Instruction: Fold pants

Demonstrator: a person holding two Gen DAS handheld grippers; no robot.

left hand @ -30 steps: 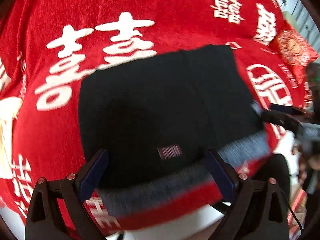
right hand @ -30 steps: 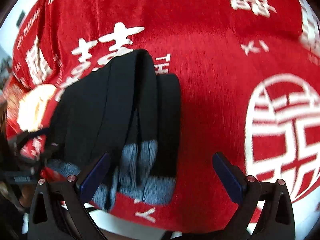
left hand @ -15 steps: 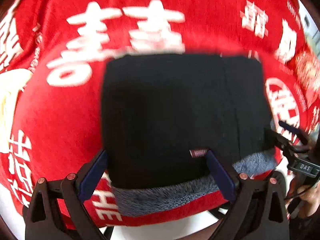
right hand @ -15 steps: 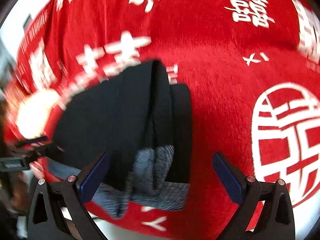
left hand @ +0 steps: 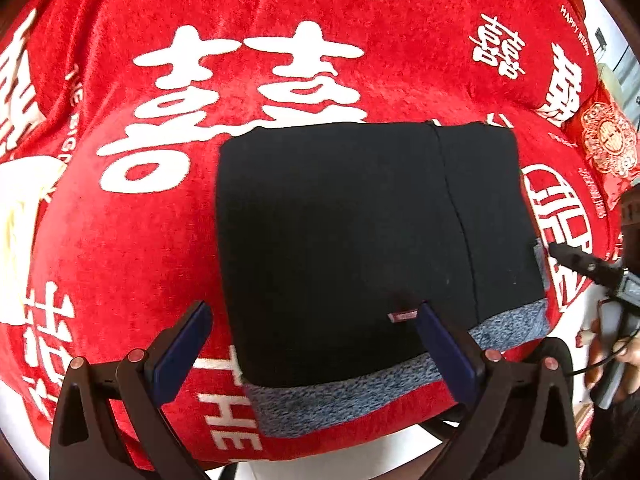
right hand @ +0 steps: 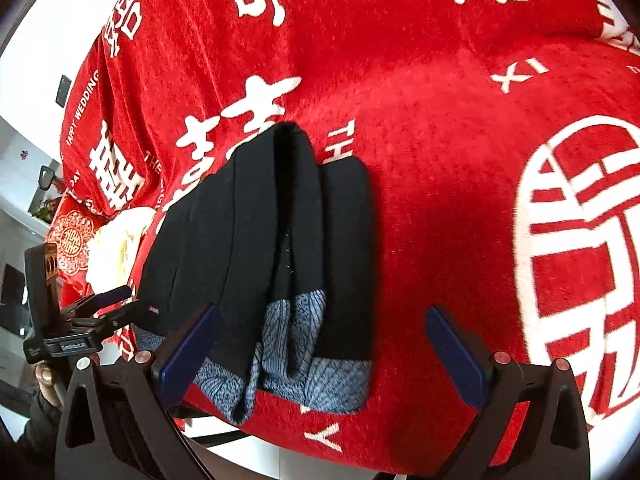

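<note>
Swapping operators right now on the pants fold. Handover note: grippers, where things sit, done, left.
Left gripper: open, empty, low over the near edge of the pants.
Right gripper: open, empty, at the bundle's right end.
Pants: folded into a compact black rectangle on the red blanket, near its front edge; nothing grips them.
Done: main folds look complete; the top face lies flat.
Left: grey fleece lining sticks out along the near edge, and from the right the layers look loose and uneven. Probably tuck the lining in and square the stack, then back both grippers off.
</note>
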